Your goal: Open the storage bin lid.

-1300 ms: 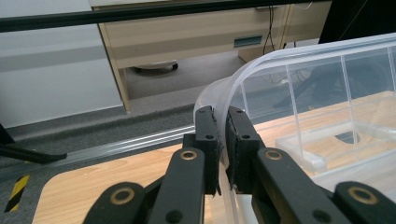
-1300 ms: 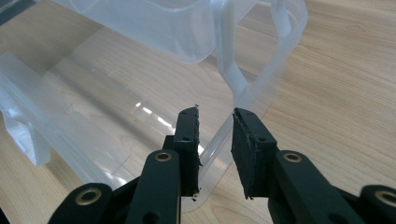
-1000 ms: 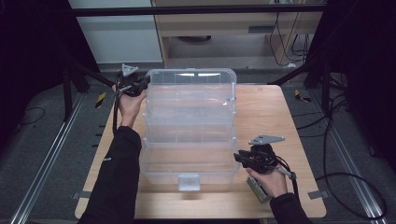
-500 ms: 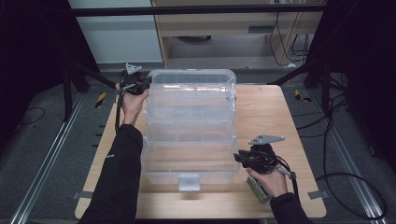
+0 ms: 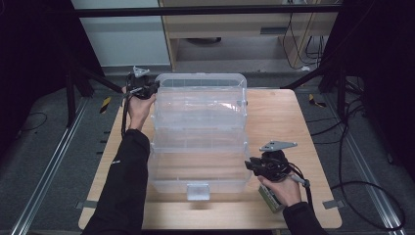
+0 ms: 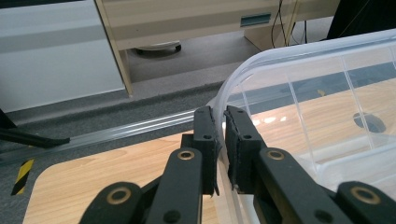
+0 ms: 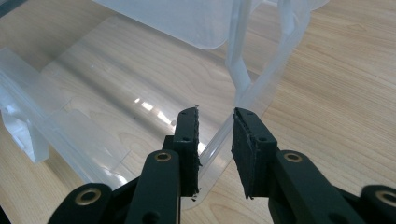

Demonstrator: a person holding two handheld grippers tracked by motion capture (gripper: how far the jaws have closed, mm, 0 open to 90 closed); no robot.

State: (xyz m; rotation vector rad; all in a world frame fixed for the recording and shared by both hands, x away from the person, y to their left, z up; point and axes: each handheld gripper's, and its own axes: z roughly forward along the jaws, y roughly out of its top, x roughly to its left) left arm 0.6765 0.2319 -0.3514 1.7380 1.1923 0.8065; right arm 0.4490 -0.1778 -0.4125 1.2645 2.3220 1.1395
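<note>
Clear plastic dominates the wooden table (image 5: 284,117), where one tiered storage box (image 5: 199,128) stands fanned open, its long axis running from the near edge away toward the far one. The left gripper (image 5: 149,89) is clenched on the rim of the far tier at its far left corner; in the left gripper view the jaws pinch the thin translucent wall (image 6: 223,140), one pad outside and one inside. The right gripper (image 5: 252,165) sits at the near right corner of the lowest tray, and the right gripper view shows its jaws straddling the tray's edge (image 7: 215,140) with a clear gap on the outer side, so it appears loose around the rim rather than gripping. The box lies between the two hands, to the right of the left gripper and to the left of the right one; the left hand is nearer the raised upper tiers, the right nearer the base and its single front latch (image 5: 197,191). Any folding of the tiers would likely turn on the left hand's hold. Count: one box, one latch, two grippers, one small green object (image 5: 270,199) under the right hand.
</note>
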